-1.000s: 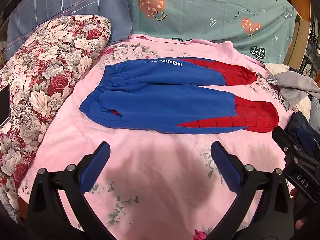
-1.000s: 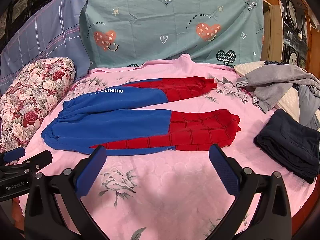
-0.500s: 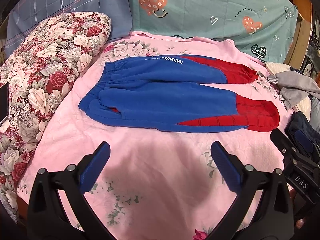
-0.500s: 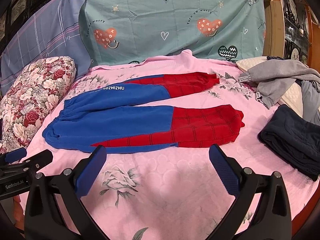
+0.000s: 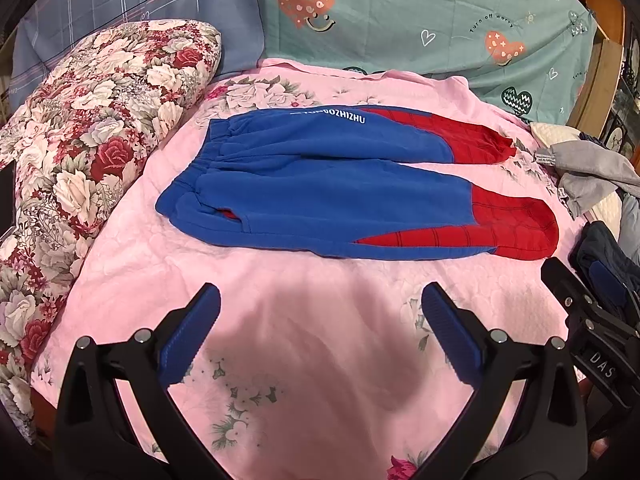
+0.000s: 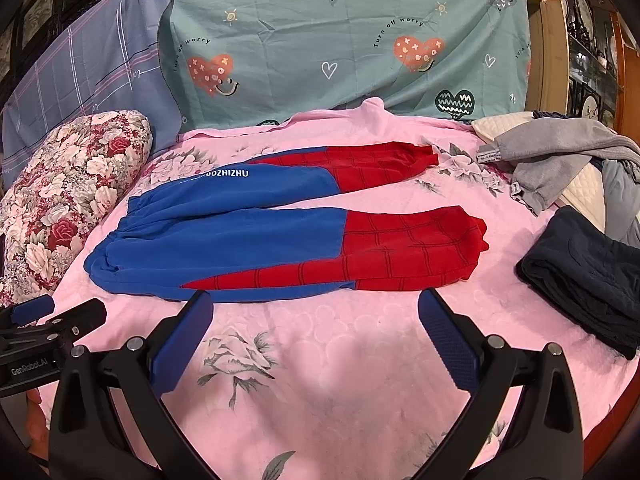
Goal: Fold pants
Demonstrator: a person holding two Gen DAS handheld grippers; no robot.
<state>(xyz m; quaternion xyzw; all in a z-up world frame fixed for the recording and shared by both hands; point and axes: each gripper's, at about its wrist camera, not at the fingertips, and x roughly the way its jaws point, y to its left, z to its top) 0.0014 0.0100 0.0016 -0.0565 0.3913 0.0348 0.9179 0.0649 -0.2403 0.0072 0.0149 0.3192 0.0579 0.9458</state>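
Blue and red pants (image 5: pixel 332 196) lie flat on the pink bedspread (image 5: pixel 312 320), waistband to the left, both legs pointing right and slightly apart. They also show in the right wrist view (image 6: pixel 248 248). My left gripper (image 5: pixel 320 300) is open and empty, hovering just short of the near leg's edge. My right gripper (image 6: pixel 316 304) is open and empty, close to the near leg's lower edge. The right gripper shows at the right edge of the left wrist view (image 5: pixel 592 312); the left gripper shows at the left edge of the right wrist view (image 6: pixel 44 320).
A floral pillow (image 5: pixel 88 152) lies left of the pants. A folded dark garment (image 6: pixel 584 276) and a pile of grey clothes (image 6: pixel 560 160) lie on the right. Teal and blue sheets (image 6: pixel 320 40) hang behind the bed.
Both grippers have moved slightly forward toward the pants, so the near leg sits closer to the fingertips. The pants have not moved.
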